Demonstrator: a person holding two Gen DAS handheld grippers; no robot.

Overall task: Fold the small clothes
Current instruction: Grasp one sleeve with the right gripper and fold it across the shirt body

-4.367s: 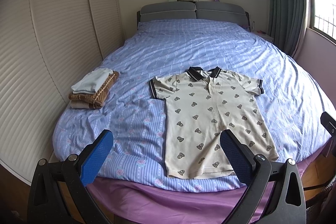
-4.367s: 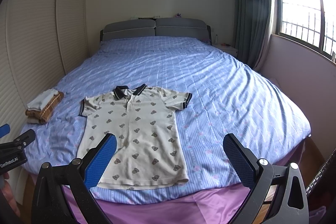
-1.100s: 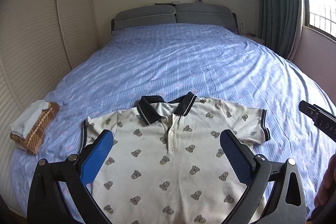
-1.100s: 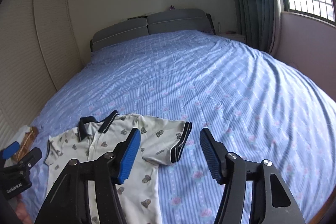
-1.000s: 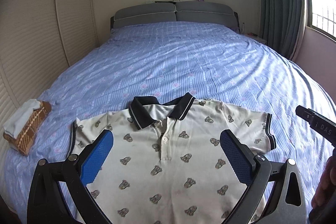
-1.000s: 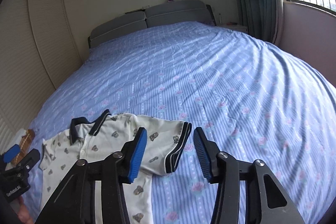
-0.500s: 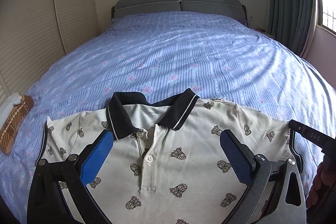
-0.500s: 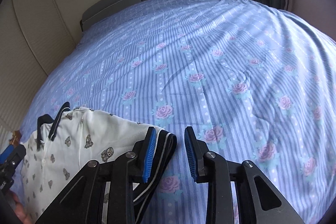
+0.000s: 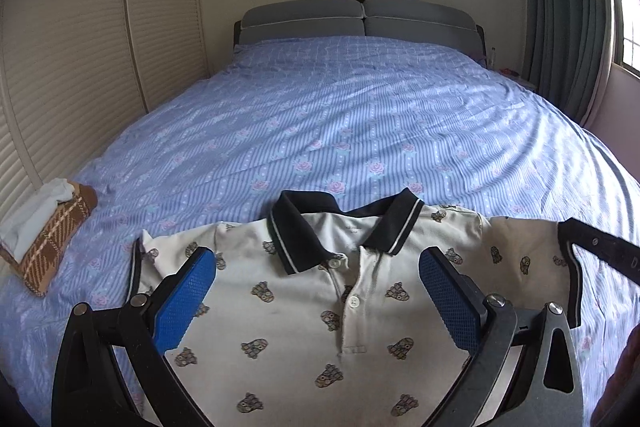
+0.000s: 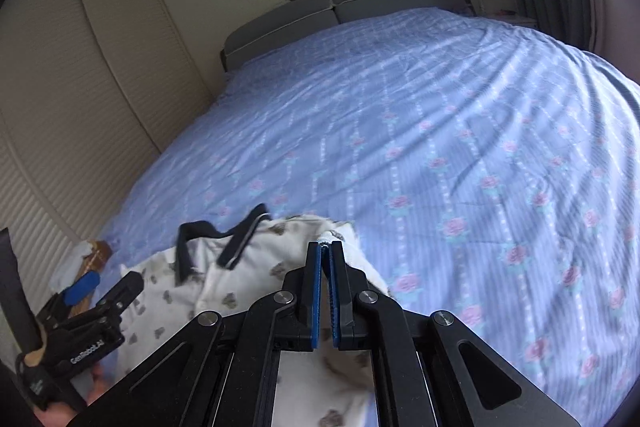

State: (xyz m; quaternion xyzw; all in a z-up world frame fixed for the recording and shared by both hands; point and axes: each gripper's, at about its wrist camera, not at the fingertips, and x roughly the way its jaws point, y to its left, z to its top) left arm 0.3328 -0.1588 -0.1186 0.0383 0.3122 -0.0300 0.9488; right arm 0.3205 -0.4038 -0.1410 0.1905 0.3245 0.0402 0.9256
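A cream polo shirt with bear prints and a black collar lies face up on the bed. My left gripper hovers open just below the collar, its blue pads wide apart with nothing between them. My right gripper has its jaws closing tight on the shirt's right sleeve, and a bit of white fabric shows between the pad tips. That sleeve is lifted and drawn in over the shirt. In the left wrist view the right gripper is at the raised sleeve. The left gripper appears at lower left in the right wrist view.
A blue flowered bed cover stretches to the grey headboard. A stack of folded clothes sits at the bed's left edge. Slatted wardrobe doors run along the left, a green curtain on the right.
Both grippers came in low over the shirt. The right gripper's jaws narrowed around the right sleeve's edge, shut on it and raised it inward. The left gripper stayed open.
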